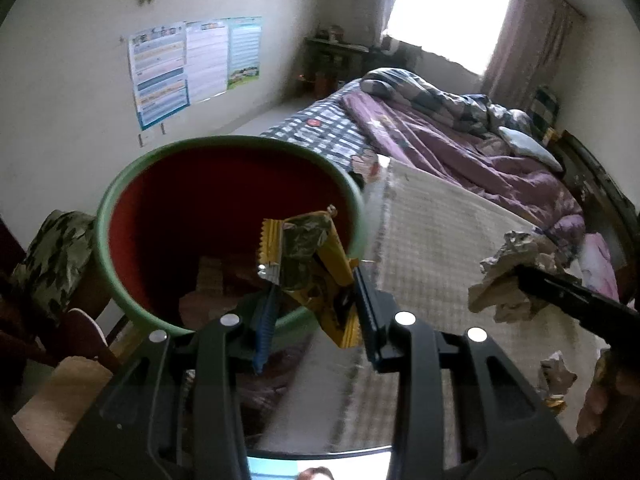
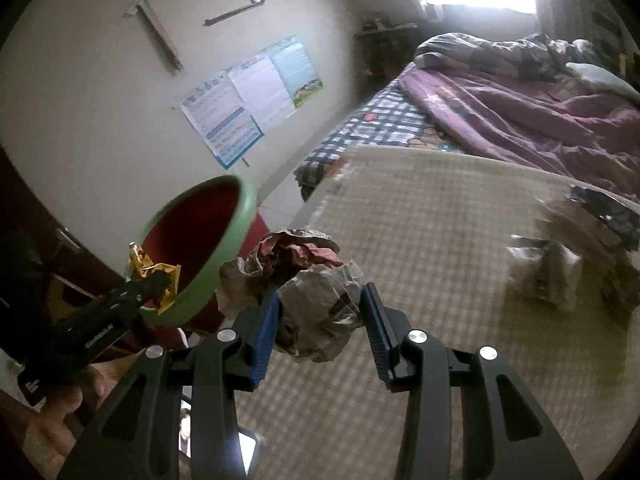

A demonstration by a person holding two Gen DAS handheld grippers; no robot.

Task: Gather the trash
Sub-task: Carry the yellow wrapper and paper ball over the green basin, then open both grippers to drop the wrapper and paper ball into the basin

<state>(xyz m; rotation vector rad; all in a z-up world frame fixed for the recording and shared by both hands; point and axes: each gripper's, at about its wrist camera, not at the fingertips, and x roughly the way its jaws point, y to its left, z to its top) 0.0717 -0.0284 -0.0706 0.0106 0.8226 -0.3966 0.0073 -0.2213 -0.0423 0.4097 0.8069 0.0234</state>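
Observation:
A yellow foil wrapper (image 1: 312,264) is pinched in my left gripper (image 1: 316,304), held over the near rim of a bin (image 1: 120,184) with a green rim and red inside. The right wrist view shows the same wrapper (image 2: 156,276) at the bin's (image 2: 224,264) edge. My right gripper (image 2: 320,312) is shut on a crumpled ball of newspaper (image 2: 320,304), held above the beige mat, right of the bin. That newspaper ball (image 1: 508,280) also appears at the right in the left wrist view.
Some paper scraps lie in the bin's bottom (image 1: 208,276). More crumpled trash (image 2: 548,272) and a dark wrapper (image 2: 604,208) lie on the beige mat (image 2: 440,208). A camouflage cloth (image 1: 52,256) drapes a chair left of the bin. Purple bedding (image 1: 460,144) lies beyond.

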